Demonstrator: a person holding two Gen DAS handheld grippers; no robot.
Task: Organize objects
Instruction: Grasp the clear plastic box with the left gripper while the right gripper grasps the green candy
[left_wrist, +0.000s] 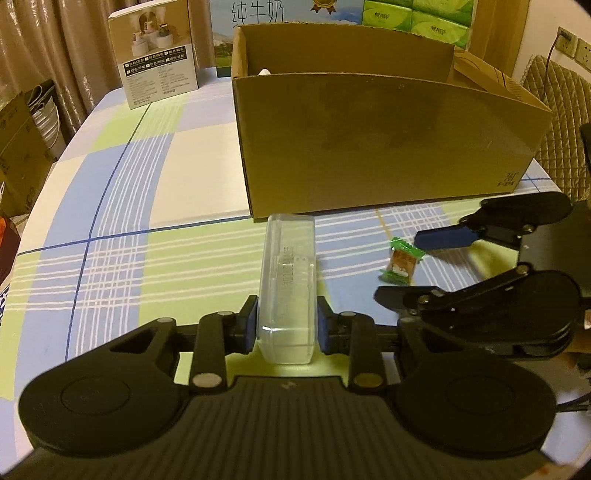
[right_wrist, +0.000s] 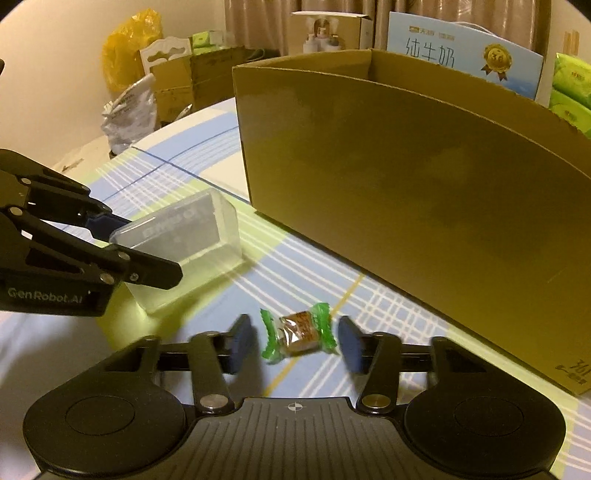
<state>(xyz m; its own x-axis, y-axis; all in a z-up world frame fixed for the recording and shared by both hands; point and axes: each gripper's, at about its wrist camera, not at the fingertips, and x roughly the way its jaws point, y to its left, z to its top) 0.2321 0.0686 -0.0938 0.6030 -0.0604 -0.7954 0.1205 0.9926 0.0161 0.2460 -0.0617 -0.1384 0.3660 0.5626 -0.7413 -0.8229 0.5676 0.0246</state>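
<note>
My left gripper (left_wrist: 287, 325) is shut on a clear plastic box (left_wrist: 288, 280), which lies lengthwise between the blue pads on the checked tablecloth; it also shows in the right wrist view (right_wrist: 184, 236). A green-wrapped candy (right_wrist: 299, 332) lies on the cloth between the open fingers of my right gripper (right_wrist: 297, 345), with a gap on each side. In the left wrist view the candy (left_wrist: 400, 260) sits between the right gripper's two fingers (left_wrist: 443, 236). A large open cardboard box (left_wrist: 376, 140) stands just behind both.
A small product carton (left_wrist: 159, 55) stands at the table's far left. A blue milk carton (right_wrist: 461, 51) and green tissue packs (left_wrist: 417, 18) sit behind the cardboard box. A chair (left_wrist: 557, 110) is at the right; boxes and bags (right_wrist: 129, 62) lie beyond the table edge.
</note>
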